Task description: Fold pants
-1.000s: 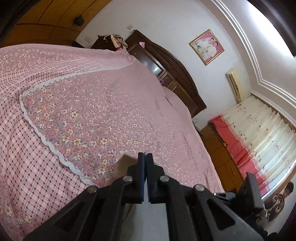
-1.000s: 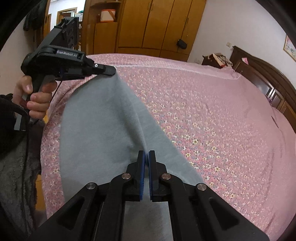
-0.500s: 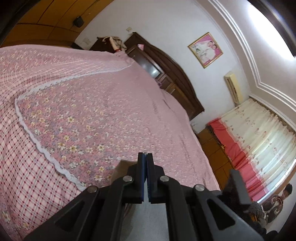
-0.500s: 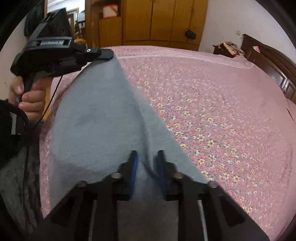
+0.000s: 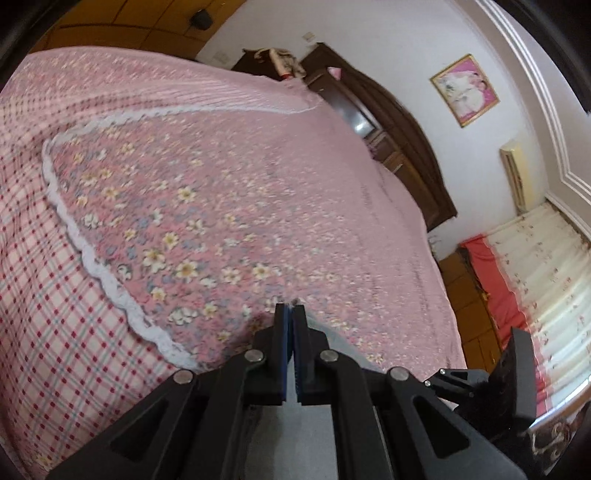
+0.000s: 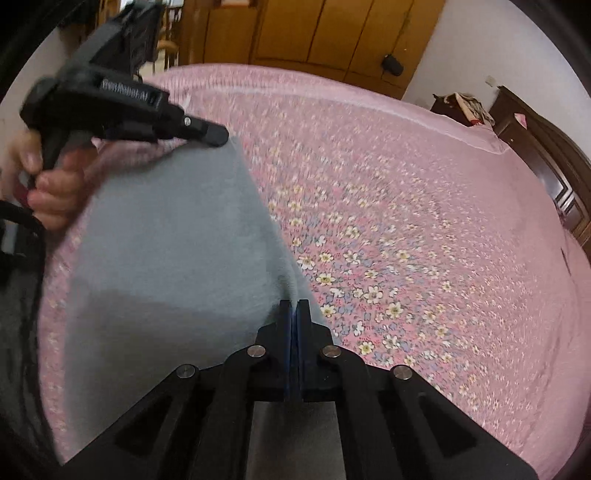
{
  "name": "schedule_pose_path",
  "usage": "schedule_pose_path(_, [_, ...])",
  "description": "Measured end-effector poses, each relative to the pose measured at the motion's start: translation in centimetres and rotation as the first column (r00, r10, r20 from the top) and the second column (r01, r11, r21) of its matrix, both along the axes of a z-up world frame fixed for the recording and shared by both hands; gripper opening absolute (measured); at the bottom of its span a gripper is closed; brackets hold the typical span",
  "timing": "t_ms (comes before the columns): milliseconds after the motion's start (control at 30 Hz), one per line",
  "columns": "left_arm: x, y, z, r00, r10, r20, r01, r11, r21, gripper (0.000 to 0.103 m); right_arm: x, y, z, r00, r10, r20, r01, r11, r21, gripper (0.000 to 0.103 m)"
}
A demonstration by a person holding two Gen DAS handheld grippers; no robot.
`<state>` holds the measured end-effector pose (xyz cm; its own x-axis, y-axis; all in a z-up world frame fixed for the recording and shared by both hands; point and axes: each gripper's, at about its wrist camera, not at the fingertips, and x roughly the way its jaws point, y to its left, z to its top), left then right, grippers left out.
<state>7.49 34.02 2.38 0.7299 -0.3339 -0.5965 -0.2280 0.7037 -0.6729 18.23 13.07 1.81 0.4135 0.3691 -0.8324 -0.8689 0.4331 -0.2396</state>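
Observation:
Grey pants (image 6: pixel 166 258) are stretched over the near left part of the pink flowered bed (image 6: pixel 406 221). My right gripper (image 6: pixel 294 306) is shut on the near edge of the pants. My left gripper (image 5: pixel 290 310) is shut on another corner of the pants (image 5: pixel 325 332); in the right wrist view it (image 6: pixel 218 134) pinches the far top corner, held in a hand at the upper left. The cloth hangs taut between the two grippers just above the bed.
The bedspread (image 5: pixel 221 184) has a white lace border (image 5: pixel 96 266) and a plaid skirt (image 5: pixel 55 314). A dark wooden headboard (image 5: pixel 406 147) stands at the far end. Wooden wardrobes (image 6: pixel 314 33) line the back wall. Curtains (image 5: pixel 535 277) hang at the right.
My right gripper opened half a second ago and has shut on the pants edge again. Both grippers have moved forward over the bed, carrying the cloth with them.

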Motion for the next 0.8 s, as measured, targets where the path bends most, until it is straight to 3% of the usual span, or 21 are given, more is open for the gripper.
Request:
schedule_pose_path(67, [0.1,0.2,-0.1,0.998,0.052,-0.035,-0.050,0.998,0.040,0.005,0.3,0.1,-0.2,1.000,-0.016,-0.002,0.016,1.000,0.005,0.003])
schedule_pose_path(133, [-0.8,0.6,0.9,0.983,0.177,-0.054,-0.169,0.977,0.127,0.005,0.8,0.2,-0.2,0.997,-0.072,0.020,0.072,0.997,0.033,0.009])
schedule_pose_path(167, [-1.7,0.3,2.3,0.969,0.245,-0.018,-0.235,0.948,0.214,0.005,1.0,-0.1,-0.1,0.994,-0.110,0.021,0.109,0.993,0.050,0.013])
schedule_pose_path(200, [-2.5,-0.3,3.7,0.963,0.264,0.045,-0.266,0.923,0.278,0.005,1.2,-0.7,0.0,0.987,-0.164,0.003,0.163,0.983,0.082,0.025])
schedule_pose_path(233, [-3.3,-1.2,5.1,0.961,0.254,0.109,-0.276,0.903,0.330,0.005,1.3,-1.3,0.2,0.977,-0.210,-0.027,0.212,0.972,0.106,0.036])
schedule_pose_path(267, [-4.1,-2.6,6.4,0.961,0.216,0.170,-0.265,0.893,0.364,0.005,1.4,-2.5,0.4,0.961,-0.262,-0.085,0.271,0.954,0.126,0.038])
schedule_pose_path(300, [-4.6,-4.0,7.3,0.967,0.141,0.213,-0.212,0.908,0.362,0.005,1.3,-4.5,0.9,0.938,-0.305,-0.164,0.331,0.929,0.166,0.039])
schedule_pose_path(367, [-4.1,-7.2,7.3,0.970,-0.084,0.227,0.012,0.953,0.302,0.005,0.0,-9.3,2.5,0.918,-0.311,-0.245,0.377,0.876,0.301,0.039])
schedule_pose_path(433, [-1.8,-11.2,5.5,0.940,-0.311,0.138,0.276,0.934,0.227,0.005,-1.1,-14.9,4.2,0.898,-0.378,-0.227,0.439,0.812,0.384,0.038])
schedule_pose_path(467, [-0.9,-12.6,4.6,0.926,-0.366,0.094,0.341,0.916,0.210,0.005,-1.6,-18.5,4.9,0.873,-0.449,-0.192,0.487,0.781,0.391,0.036])
schedule_pose_path(500, [0.3,-14.2,3.4,0.907,-0.419,0.033,0.404,0.892,0.204,0.005,-1.9,-20.4,5.2,0.860,-0.483,-0.165,0.507,0.774,0.378,0.027])
schedule_pose_path(533, [1.3,-15.4,2.4,0.899,-0.436,-0.028,0.431,0.875,0.220,0.005,-2.1,-21.9,5.4,0.860,-0.492,-0.137,0.507,0.785,0.357,0.023])
schedule_pose_path(567, [2.5,-16.6,1.2,0.896,-0.430,-0.111,0.443,0.857,0.262,0.005,-2.5,-23.2,5.3,0.876,-0.472,-0.093,0.477,0.823,0.308,0.023])
schedule_pose_path(600, [3.2,-17.0,0.7,0.893,-0.427,-0.141,0.450,0.849,0.277,0.005,-2.8,-23.7,5.1,0.894,-0.445,-0.046,0.442,0.862,0.247,0.023])
schedule_pose_path(667, [4.0,-17.1,0.3,0.896,-0.421,-0.145,0.445,0.854,0.271,0.004,-2.8,-23.5,4.3,0.925,-0.380,-0.011,0.378,0.916,0.136,0.023])
schedule_pose_path(800, [4.4,-15.6,0.0,0.901,-0.417,-0.122,0.434,0.871,0.231,0.003,-2.3,-21.1,2.6,0.981,-0.186,-0.061,0.184,0.982,-0.040,0.024])
